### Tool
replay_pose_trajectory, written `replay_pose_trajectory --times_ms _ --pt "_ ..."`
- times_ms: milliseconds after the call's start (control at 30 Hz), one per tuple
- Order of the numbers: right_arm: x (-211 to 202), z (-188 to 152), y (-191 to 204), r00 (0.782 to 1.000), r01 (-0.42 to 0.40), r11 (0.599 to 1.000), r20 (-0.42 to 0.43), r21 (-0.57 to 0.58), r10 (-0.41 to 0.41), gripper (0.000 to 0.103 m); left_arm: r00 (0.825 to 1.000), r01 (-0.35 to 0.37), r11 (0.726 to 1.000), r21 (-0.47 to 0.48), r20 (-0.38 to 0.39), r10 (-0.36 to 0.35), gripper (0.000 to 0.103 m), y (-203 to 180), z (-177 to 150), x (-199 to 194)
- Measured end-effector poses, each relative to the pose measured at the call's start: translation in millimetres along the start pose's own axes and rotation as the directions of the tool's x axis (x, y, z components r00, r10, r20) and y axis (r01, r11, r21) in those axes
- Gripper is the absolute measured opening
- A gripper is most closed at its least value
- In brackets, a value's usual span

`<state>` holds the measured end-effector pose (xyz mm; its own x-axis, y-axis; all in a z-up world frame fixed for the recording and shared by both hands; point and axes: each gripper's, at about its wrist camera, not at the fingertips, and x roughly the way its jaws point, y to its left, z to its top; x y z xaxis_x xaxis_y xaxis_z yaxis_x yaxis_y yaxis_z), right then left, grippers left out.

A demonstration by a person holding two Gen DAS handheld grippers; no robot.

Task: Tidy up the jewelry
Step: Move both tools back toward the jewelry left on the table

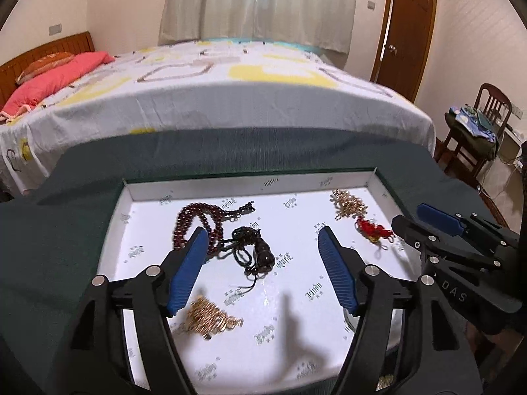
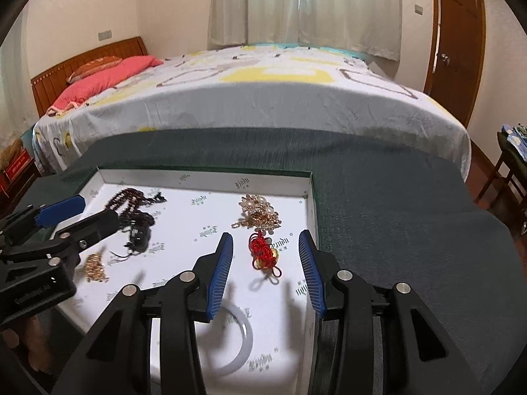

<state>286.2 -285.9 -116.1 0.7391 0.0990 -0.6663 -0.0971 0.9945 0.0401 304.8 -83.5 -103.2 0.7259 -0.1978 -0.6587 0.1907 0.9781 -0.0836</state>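
Presently: shallow white printed cardboard tray (image 1: 145, 194) on dark green cloth-covered worktop (image 1: 66, 230). Inside: dark red bead strand (image 1: 187, 220), red knotted cord charm (image 2: 263, 253). Left gripper (image 1: 260, 247) and right gripper (image 2: 265, 250) both parted, empty.

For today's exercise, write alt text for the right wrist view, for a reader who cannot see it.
An open right gripper hovers over a shallow white printed tray, a red knotted cord charm with a gold piece lying between its blue fingers. Farther back lie a gold chain cluster and dark red beads; the left gripper enters from the left.

Beads (image 1: 197, 227) left in tray (image 1: 148, 194), chain cluster (image 1: 349, 202) right, knotted charm (image 1: 374, 230) just before it
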Motion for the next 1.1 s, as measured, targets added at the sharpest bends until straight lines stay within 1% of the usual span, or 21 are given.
replay_pose_trajectory --times_ms 233,333,467,667,833,1100 --pt "-38 -16 7 0.999 -0.006 1.000 0.033 0.010 0.005 0.042 0.999 -0.016 1.000 -0.024 0.049 0.017 0.069 10 -11 -41" --pt "-49 -25 12 0.999 -0.014 1.000 0.030 0.007 0.014 0.042 0.998 -0.023 0.999 -0.044 0.063 0.025 0.069 17 -21 -59" --pt "-63 -43 20 0.999 -0.027 1.000 0.019 0.001 0.027 0.042 0.996 -0.048 0.998 -0.042 0.069 0.050 0.069 21 -37 -77" --pt "-78 -70 33 0.999 -0.044 0.999 0.001 -0.021 0.044 0.042 0.997 -0.070 0.996 -0.060 0.040 0.073 0.069 27 -65 -96" --pt "-86 -93 42 0.998 -0.061 0.998 -0.026 -0.029 0.061 0.042 0.994 -0.111 0.992 -0.068 0.010 0.112 0.069 38 -90 -113" --pt "-79 -126 62 0.990 -0.103 0.993 -0.106 -0.062 0.096 0.042 0.987 -0.156 0.983 -0.093 -0.036 0.153 0.069 55 -120 -128"
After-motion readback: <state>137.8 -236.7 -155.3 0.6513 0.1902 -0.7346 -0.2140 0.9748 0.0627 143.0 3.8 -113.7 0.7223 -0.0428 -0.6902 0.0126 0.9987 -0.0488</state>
